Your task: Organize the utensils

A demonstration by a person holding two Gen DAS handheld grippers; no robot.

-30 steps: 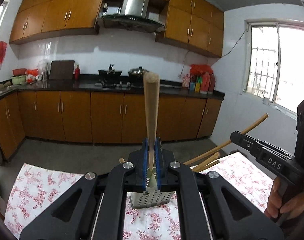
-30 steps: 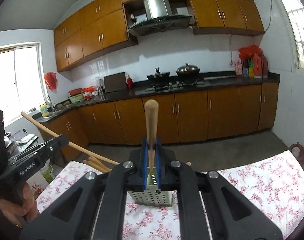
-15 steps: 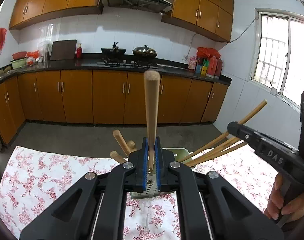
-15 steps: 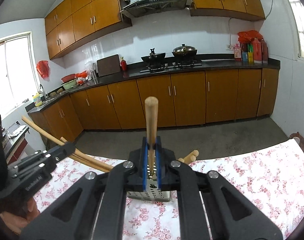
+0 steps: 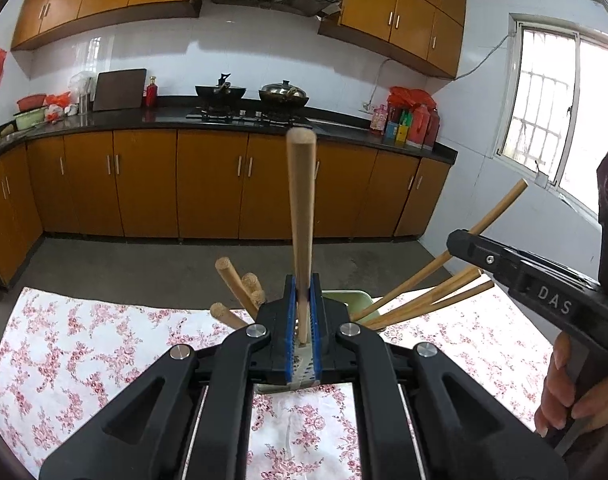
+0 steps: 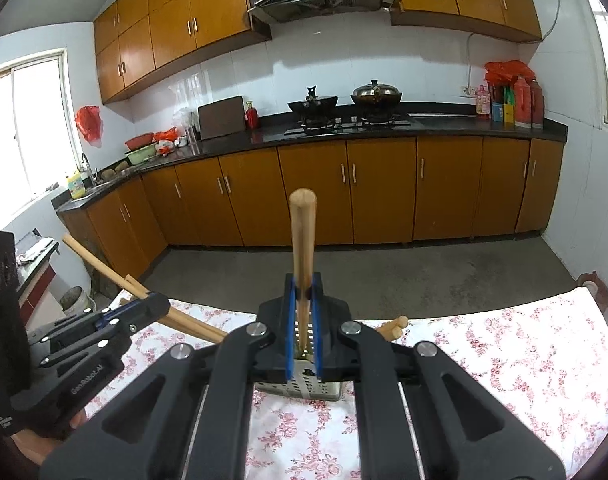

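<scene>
In the left wrist view my left gripper [image 5: 302,312] is shut on a long wooden utensil handle [image 5: 301,216] that points up and away. Its lower end reaches into a perforated metal holder [image 5: 304,370] under the jaws. My right gripper [image 5: 464,245] comes in from the right, shut on a slanted wooden stick [image 5: 492,216]. In the right wrist view the right gripper [image 6: 302,292] clamps its own wooden handle [image 6: 301,240] above the metal holder [image 6: 316,386]. The left gripper [image 6: 155,305] shows at the left with its stick [image 6: 88,257].
Several more wooden handles [image 5: 233,282] lean out of the holder, and chopsticks [image 5: 436,299] slant right past a pale green container [image 5: 350,298]. A floral tablecloth [image 5: 83,360] covers the table. Behind lie a grey floor, brown cabinets and a counter with pots. A hand [image 5: 564,396] grips the right tool.
Both grippers have sunk and tipped down toward the metal holder, each still clamped on its wooden utensil. More tablecloth and more handles in the holder show.
</scene>
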